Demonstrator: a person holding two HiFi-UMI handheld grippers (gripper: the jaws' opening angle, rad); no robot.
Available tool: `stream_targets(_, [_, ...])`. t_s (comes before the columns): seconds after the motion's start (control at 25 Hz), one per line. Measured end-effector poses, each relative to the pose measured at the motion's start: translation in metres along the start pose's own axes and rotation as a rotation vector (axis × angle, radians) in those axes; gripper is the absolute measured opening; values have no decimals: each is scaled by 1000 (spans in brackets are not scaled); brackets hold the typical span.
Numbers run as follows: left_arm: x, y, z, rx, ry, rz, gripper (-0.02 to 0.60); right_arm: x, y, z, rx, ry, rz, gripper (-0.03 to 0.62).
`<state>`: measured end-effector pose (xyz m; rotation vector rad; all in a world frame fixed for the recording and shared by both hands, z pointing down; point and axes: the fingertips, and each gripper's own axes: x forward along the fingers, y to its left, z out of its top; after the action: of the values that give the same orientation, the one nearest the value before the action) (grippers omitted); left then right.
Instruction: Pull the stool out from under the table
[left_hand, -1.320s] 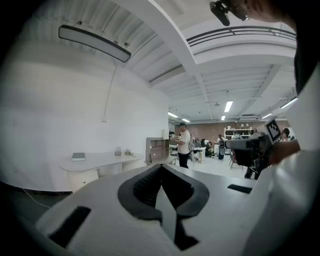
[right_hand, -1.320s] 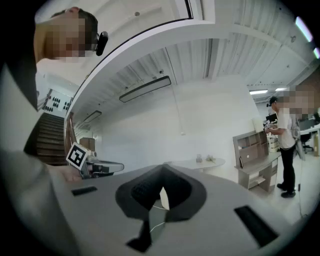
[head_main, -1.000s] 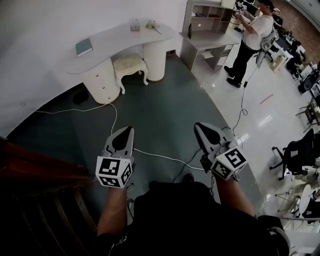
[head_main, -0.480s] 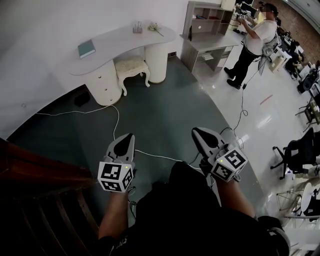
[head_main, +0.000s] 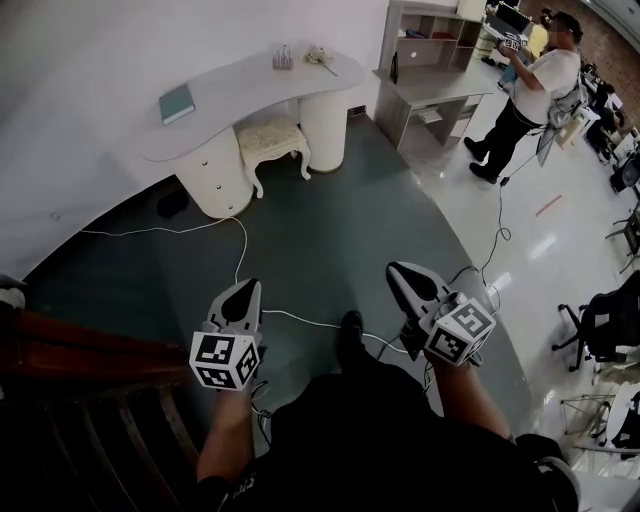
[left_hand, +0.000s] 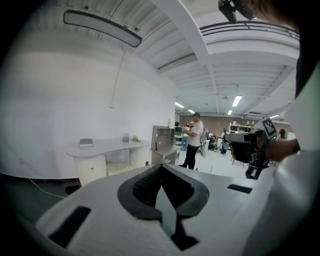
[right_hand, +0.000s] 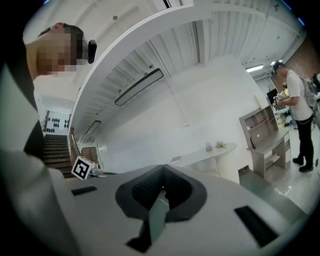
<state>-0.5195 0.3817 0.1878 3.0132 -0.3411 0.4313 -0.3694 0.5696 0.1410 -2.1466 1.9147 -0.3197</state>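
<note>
Stool cream; table white; book teal; floor dark grey-green (glossy white further right).

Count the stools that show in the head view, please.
1. The cream stool stands tucked partly under the white table, far ahead of both grippers. Other stools may be hidden outside the view.

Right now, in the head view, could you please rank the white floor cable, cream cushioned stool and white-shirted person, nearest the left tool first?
1. White floor cable, ahead.
2. Cream cushioned stool, under the white table.
3. White-shirted person, far right.
</note>
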Motion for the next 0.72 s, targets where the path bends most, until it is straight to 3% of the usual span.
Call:
stream_targets(0.36, [116, 19, 47, 20, 19, 19, 9, 83, -111, 23, 53, -13, 61, 3])
stream_targets(0.72, [211, 21, 90, 14, 4, 20, 9, 120, -185, 50, 44, 4, 107, 3])
